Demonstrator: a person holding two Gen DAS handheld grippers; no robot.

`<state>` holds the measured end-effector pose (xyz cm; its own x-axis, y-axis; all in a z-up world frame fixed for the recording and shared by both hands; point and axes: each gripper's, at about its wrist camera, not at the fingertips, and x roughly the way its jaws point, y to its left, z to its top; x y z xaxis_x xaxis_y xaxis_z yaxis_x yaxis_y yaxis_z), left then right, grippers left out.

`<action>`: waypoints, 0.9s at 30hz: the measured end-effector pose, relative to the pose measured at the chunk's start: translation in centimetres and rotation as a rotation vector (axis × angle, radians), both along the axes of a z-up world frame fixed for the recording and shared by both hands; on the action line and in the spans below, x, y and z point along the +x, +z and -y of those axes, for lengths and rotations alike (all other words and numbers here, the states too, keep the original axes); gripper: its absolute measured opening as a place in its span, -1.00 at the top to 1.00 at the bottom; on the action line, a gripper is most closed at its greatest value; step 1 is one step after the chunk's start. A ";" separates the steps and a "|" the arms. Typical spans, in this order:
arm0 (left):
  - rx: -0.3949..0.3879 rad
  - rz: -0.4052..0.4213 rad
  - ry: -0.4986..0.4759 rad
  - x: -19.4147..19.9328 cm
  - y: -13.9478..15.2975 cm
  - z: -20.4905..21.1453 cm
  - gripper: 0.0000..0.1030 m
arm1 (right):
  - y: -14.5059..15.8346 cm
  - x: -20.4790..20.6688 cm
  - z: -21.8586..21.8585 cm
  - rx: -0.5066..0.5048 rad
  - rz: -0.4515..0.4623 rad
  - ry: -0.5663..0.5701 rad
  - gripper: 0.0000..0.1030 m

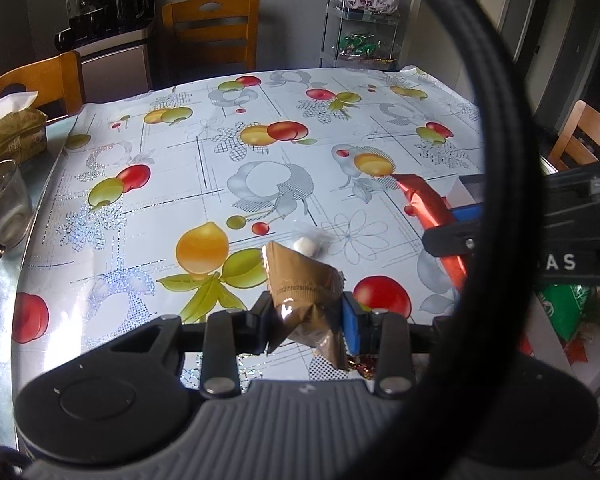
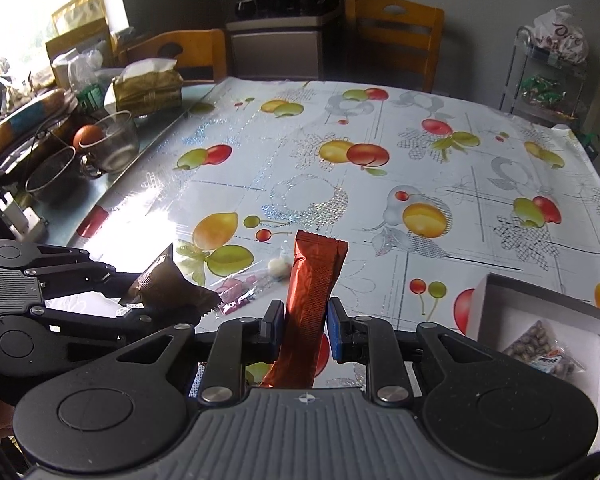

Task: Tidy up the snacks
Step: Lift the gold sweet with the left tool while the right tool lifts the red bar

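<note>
My left gripper (image 1: 306, 314) is shut on a brown snack packet (image 1: 306, 284) and holds it above the fruit-print tablecloth (image 1: 220, 168). The packet also shows in the right wrist view (image 2: 168, 284), at the left. My right gripper (image 2: 305, 320) is shut on a long red-orange snack bar wrapper (image 2: 312, 280), which stands upright between the pads; it also shows in the left wrist view (image 1: 428, 208). A clear packet with a small white candy (image 2: 278, 266) lies on the cloth just beyond both grippers. A white box (image 2: 540, 312) at the right holds a bag of nuts (image 2: 540, 348).
A tissue pack (image 2: 148, 88), glass bowls (image 2: 112, 144) and clutter stand along the table's left edge. Wooden chairs (image 2: 396, 36) stand at the far side. A wire rack with snacks (image 2: 544, 88) stands at the back right. A black cable loop (image 1: 500, 160) crosses the left wrist view.
</note>
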<state>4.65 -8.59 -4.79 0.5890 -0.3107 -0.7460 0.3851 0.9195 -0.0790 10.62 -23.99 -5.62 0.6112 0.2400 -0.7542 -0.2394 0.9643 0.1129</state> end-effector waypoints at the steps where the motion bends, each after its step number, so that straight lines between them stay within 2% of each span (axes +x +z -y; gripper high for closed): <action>1: -0.001 0.002 -0.001 -0.1 0.1 0.1 0.37 | 0.1 -0.2 0.2 0.002 0.004 -0.004 0.53; 16: -0.014 0.031 -0.059 -1.7 2.2 3.1 0.37 | 2.0 -4.0 4.0 0.036 0.055 -0.090 0.53; 27: -0.021 0.033 -0.083 -1.6 2.5 4.2 0.37 | 2.5 -4.9 5.6 0.055 0.074 -0.137 0.53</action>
<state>3.04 -12.78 -2.25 0.5851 -0.3743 -0.7195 0.4622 0.8828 -0.0834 5.76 -29.55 -3.15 0.6942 0.1905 -0.6942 -0.1159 0.9814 0.1533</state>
